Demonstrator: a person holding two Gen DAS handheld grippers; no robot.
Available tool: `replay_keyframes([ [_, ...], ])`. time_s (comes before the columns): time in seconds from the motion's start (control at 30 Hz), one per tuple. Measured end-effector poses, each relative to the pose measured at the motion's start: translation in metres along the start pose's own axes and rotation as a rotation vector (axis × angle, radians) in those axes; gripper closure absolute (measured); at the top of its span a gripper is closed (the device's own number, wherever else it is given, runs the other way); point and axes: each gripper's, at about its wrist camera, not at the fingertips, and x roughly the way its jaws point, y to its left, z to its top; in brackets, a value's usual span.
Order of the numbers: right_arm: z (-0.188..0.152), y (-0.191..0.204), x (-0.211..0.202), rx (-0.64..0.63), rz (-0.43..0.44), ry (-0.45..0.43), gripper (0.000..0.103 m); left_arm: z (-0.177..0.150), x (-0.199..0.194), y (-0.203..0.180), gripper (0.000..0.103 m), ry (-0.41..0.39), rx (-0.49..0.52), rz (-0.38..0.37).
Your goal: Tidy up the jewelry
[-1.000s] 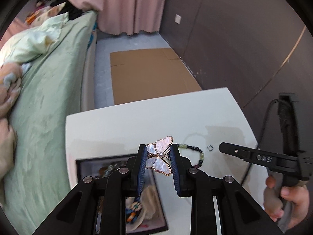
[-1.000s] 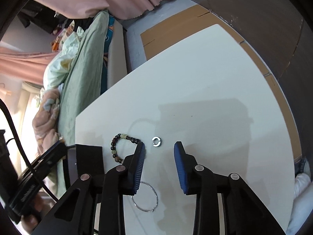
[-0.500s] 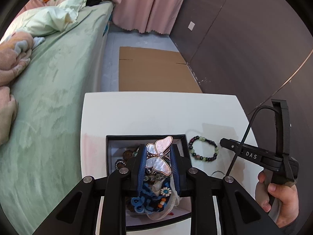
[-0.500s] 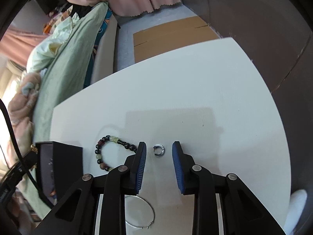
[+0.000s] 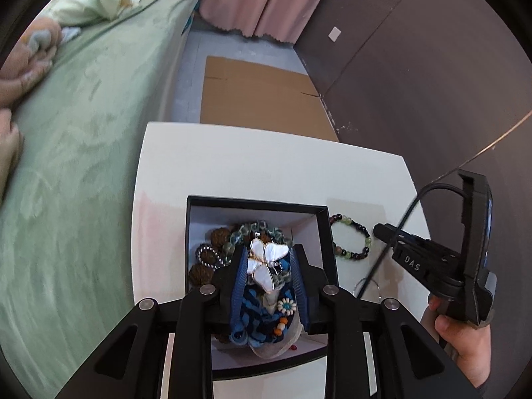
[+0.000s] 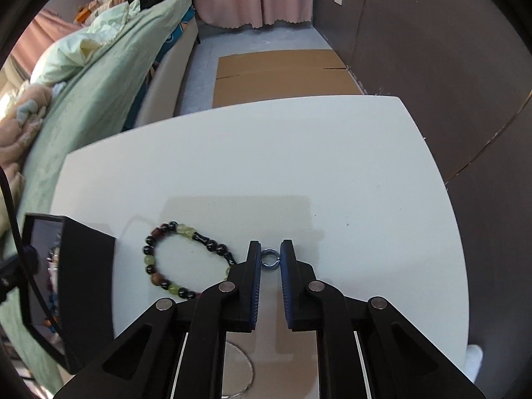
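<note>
Now the right tongs [image 6: 270,259] have just closed on a small ring [image 6: 270,259] on the desk [image 6: 332,166], a bead bracelet [image 6: 186,259] just left; the left tongs [image 5: 268,262] have loosened around a butterfly pin [image 5: 266,261] over the jewelry box [image 5: 256,204].

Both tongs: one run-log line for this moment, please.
left tongs: just opened, butterfly loose between pads over box | right tongs: just closed on ring on table | bracelet: on table

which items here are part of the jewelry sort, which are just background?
Job:
butterfly brooch, between left gripper fingers, over the box
black box
small ring, pinched by right gripper
beaded bracelet
wire hoop

Background:
bed
cardboard
curtain
</note>
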Motion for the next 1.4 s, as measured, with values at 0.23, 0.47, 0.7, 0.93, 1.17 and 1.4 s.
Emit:
replay_keyframes([
  [0.23,-0.001,0.004,-0.042,0.021,0.123,-0.098,0.101,-0.001,-0.022,0.01,0.03,-0.073,-0.05,-0.052],
  [0.47,-0.006,0.029,-0.068,-0.006,0.213,-0.169,0.101,-0.003,-0.037,0.019,0.029,-0.121,-0.091,-0.049],
  [0.7,0.005,0.018,-0.031,0.075,0.201,-0.043,0.082,-0.002,-0.045,0.018,0.028,-0.146,-0.074,-0.059],
  [0.93,-0.002,0.023,-0.009,0.104,0.289,0.04,0.075,0.0,-0.049,0.024,0.028,-0.156,-0.09,-0.072],
  [1.17,-0.006,0.034,0.005,0.076,0.202,0.075,0.075,0.001,-0.052,0.025,0.028,-0.166,-0.097,-0.082],
  [1.4,-0.008,0.047,0.008,0.01,0.096,0.066,0.075,0.002,-0.058,0.028,0.028,-0.187,-0.109,-0.094],
])
